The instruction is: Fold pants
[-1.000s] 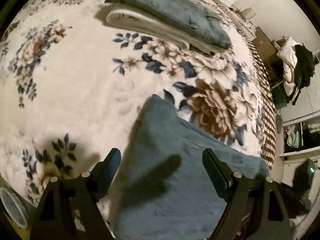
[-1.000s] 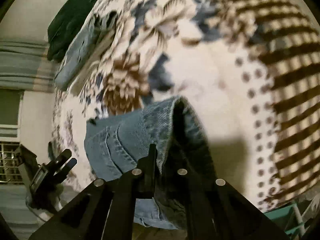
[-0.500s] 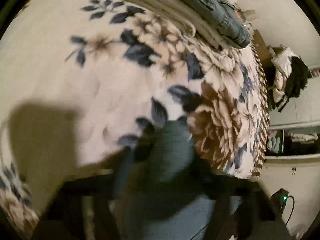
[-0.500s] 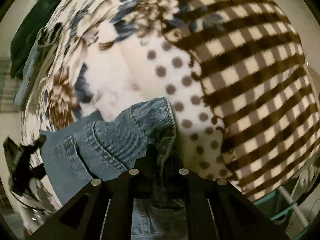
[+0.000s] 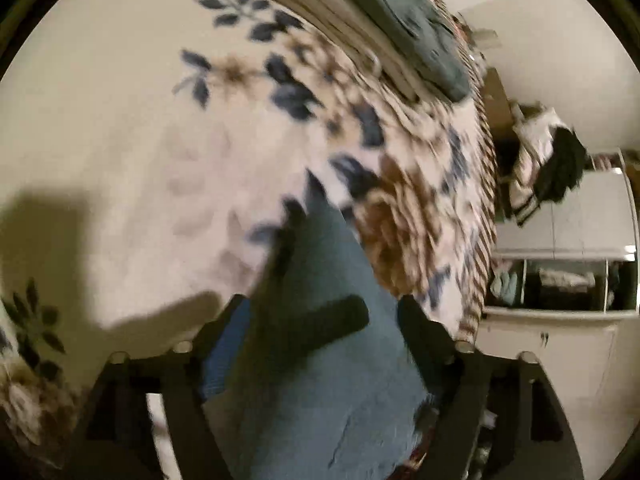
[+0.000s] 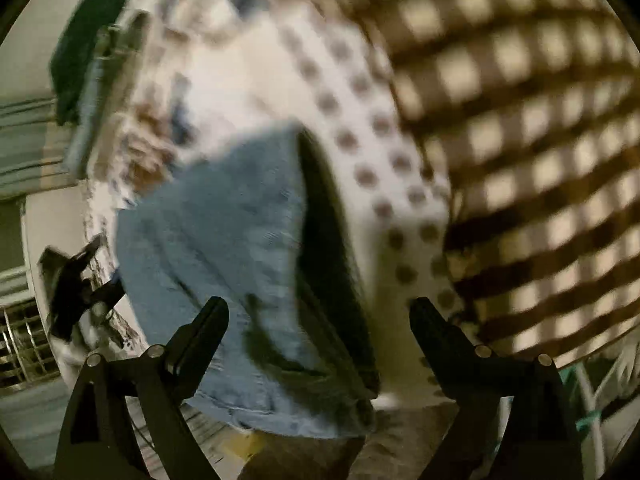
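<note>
Left gripper (image 5: 320, 312): jaws just opened, spread, astride the jeans (image 5: 320, 380).
Right gripper (image 6: 320, 316): jaws just opened, wide, gripping nothing.
Jeans (image 6: 224, 264): folded on the blanket (image 5: 120, 140), near its edge.
Far: stacked clothes (image 5: 404, 36).

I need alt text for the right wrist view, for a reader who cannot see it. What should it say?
Blurred fisheye view: the right hand-held gripper is open, its jaws having just been opening, above folded blue jeans that lie between the fingers without being pressed. The jeans rest on a blanket with flowers, dots and brown checks.
</note>
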Available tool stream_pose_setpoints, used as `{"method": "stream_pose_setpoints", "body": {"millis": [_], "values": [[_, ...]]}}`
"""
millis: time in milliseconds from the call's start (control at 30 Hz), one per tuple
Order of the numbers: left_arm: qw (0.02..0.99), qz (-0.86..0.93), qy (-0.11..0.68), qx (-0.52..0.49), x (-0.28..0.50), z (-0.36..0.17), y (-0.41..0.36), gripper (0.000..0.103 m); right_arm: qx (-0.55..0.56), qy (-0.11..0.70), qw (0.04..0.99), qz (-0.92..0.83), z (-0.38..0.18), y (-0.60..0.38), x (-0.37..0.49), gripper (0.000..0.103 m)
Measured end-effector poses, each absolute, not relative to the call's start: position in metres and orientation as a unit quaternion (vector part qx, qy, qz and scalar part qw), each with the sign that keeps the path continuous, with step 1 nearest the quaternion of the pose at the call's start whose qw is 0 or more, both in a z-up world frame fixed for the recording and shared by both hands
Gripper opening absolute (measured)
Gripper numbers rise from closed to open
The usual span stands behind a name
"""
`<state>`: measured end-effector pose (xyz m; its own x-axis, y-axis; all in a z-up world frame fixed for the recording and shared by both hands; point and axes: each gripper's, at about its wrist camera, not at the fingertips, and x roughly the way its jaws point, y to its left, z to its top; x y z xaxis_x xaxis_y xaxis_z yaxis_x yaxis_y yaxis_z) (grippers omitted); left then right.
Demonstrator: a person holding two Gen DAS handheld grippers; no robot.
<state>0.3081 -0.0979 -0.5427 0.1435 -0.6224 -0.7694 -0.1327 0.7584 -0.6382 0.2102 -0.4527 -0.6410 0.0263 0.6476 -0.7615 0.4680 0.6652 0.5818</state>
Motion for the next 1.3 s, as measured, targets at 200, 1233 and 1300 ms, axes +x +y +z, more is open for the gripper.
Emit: {"method": "stream_pose_setpoints", "body": {"millis": [200,1233,1300], "values": [[0.689,-0.181,0.641,-0.284,0.290,-0.545,-0.108,0.079,0.376,0.674,0.631,0.078,-0.626,-0.427,0.220,0.017],[0.666,-0.198,0.646,-0.317,0.247,-0.575,-0.130,0.097,0.593,0.552,0.583,0.056,-0.665,-0.359,0.133,0.098],[0.663,-0.200,0.648,-0.318,0.248,-0.579,-0.130,0.097,0.601,0.547,0.581,0.055,-0.664,-0.356,0.139,0.098]]}}
